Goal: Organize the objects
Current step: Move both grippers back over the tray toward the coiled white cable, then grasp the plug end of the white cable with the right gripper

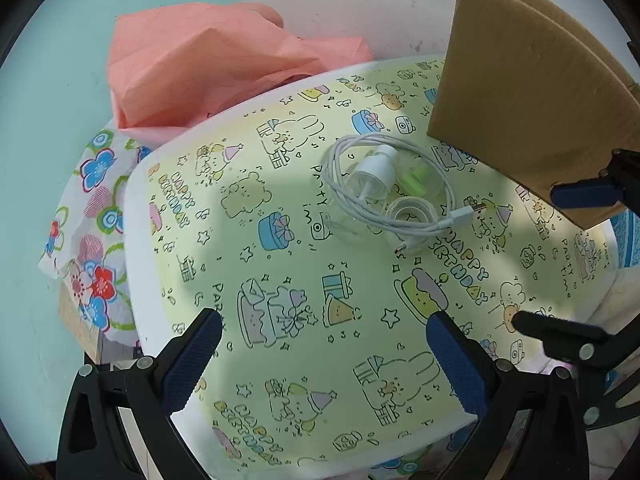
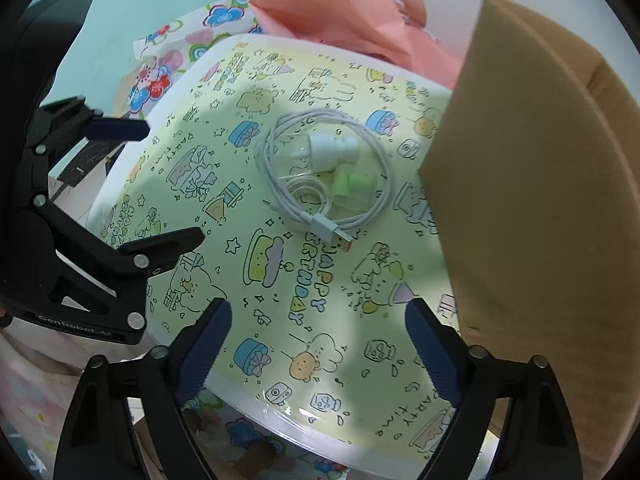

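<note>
A coiled white USB cable [image 1: 400,184] [image 2: 320,168] lies on the small table [image 1: 280,264] [image 2: 360,280], which has a yellow birthday-print top. Inside the coil rest a clear spray bottle with a white head [image 1: 374,168] [image 2: 332,146], a small green-capped piece [image 1: 416,180] [image 2: 356,182] and a clear tape roll [image 1: 406,214]. My left gripper [image 1: 322,320] [image 2: 160,184] hangs open over the table's near half, nothing between its fingers. My right gripper [image 2: 320,308] [image 1: 536,256] is open and empty too, beside the box.
A tall cardboard box [image 1: 532,88] [image 2: 540,200] stands on the table's right side, close to the cable. A crumpled pink bag [image 1: 216,68] [image 2: 344,12] and a flower-print bag [image 1: 96,216] [image 2: 176,56] sit behind and left of the table, against a pale green wall.
</note>
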Demonstrator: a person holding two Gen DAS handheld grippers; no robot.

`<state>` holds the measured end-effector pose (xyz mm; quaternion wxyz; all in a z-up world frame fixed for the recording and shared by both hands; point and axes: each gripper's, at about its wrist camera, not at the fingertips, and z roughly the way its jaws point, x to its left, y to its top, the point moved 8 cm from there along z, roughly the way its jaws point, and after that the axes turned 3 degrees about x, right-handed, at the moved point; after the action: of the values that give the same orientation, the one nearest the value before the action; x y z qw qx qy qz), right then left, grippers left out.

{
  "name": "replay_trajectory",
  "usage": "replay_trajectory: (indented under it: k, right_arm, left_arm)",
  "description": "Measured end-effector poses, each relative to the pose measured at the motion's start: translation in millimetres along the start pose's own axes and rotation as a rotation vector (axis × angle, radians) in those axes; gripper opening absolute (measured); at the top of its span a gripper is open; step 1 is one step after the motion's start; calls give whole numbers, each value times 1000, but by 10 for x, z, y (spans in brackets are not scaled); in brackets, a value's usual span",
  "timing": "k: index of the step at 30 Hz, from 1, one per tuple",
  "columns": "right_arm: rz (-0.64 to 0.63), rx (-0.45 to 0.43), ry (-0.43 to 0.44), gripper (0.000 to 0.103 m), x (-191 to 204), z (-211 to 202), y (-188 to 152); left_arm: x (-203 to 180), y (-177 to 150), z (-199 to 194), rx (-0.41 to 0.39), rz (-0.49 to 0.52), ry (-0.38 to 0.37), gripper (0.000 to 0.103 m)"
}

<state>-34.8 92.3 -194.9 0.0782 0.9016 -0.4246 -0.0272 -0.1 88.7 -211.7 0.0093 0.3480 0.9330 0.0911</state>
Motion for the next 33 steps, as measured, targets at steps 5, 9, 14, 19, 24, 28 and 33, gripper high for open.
replay_trajectory:
  k: [5, 9, 14, 19, 24, 28, 33]
  right_arm:
    - [-24, 0, 23, 76, 67, 80, 105]
    - [-51, -6, 29, 70, 93, 168, 212]
    - [-85, -8, 24, 65, 106, 264, 326]
    - [-138, -28, 23, 60, 146, 315, 418]
    - [-200, -34, 30, 53, 223, 353, 474]
    - [-232, -18, 54, 40, 295, 405, 486]
    - [-237, -7, 103, 16, 363, 425, 486]
  left_arm:
    - [1, 80, 70, 1, 43, -11, 103]
    - [57, 132, 144, 8, 64, -1, 102]
    - [105, 193, 242, 24, 125, 17, 102]
    - [142, 243, 313, 32, 169, 12, 102]
    - [191, 248, 369, 39, 167, -15, 102]
    - [243, 220, 449, 60, 151, -33, 102]
    - [250, 194, 467, 65, 162, -31, 102]
